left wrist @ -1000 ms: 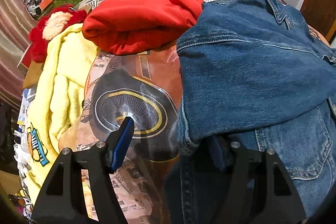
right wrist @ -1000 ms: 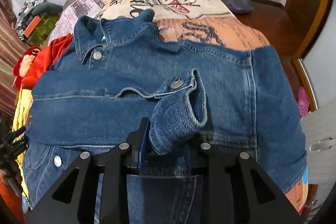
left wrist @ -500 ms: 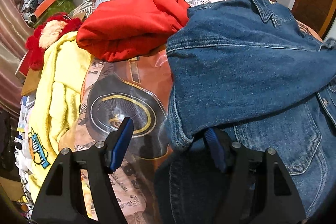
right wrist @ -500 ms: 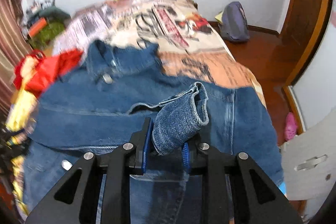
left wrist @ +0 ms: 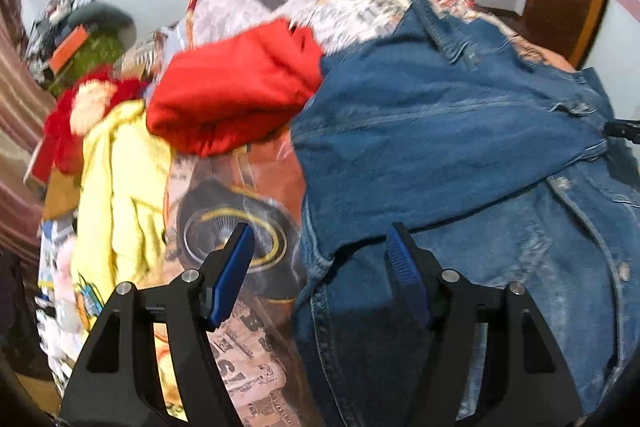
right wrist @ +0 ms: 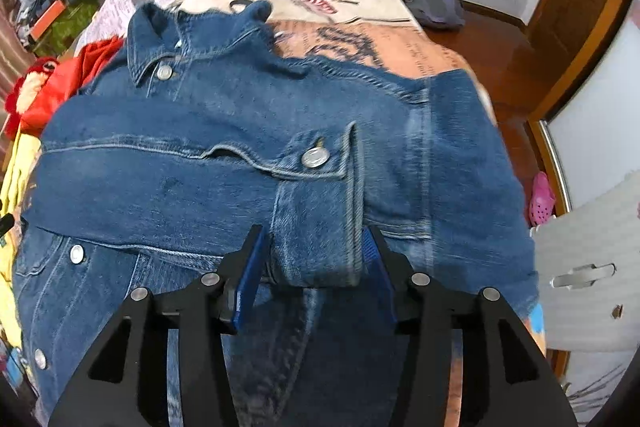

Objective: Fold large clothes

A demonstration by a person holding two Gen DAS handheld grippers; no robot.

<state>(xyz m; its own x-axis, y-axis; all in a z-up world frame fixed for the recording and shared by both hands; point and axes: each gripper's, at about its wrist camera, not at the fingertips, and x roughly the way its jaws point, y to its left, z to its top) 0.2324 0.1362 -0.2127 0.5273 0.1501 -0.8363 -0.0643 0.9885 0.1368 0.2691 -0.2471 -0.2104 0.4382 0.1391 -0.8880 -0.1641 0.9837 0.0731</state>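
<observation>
One heavy, stiff denim jacket [right wrist: 224,147] on bed: right hand-held gripper [right wrist: 316,263] just spread, cuff [right wrist: 320,211] loose between; left hand-held gripper [left wrist: 320,259] spread, empty; grip thick seams.

The left tool [left wrist: 320,251] hangs with its blue pads wide apart over the bed [left wrist: 248,195], nothing pressed between them. The denim jacket [left wrist: 460,147] lies ahead and to the right, its edge beside the right pad. A red garment [left wrist: 236,95] sits ahead, a yellow one [left wrist: 120,187] to the left.
</observation>
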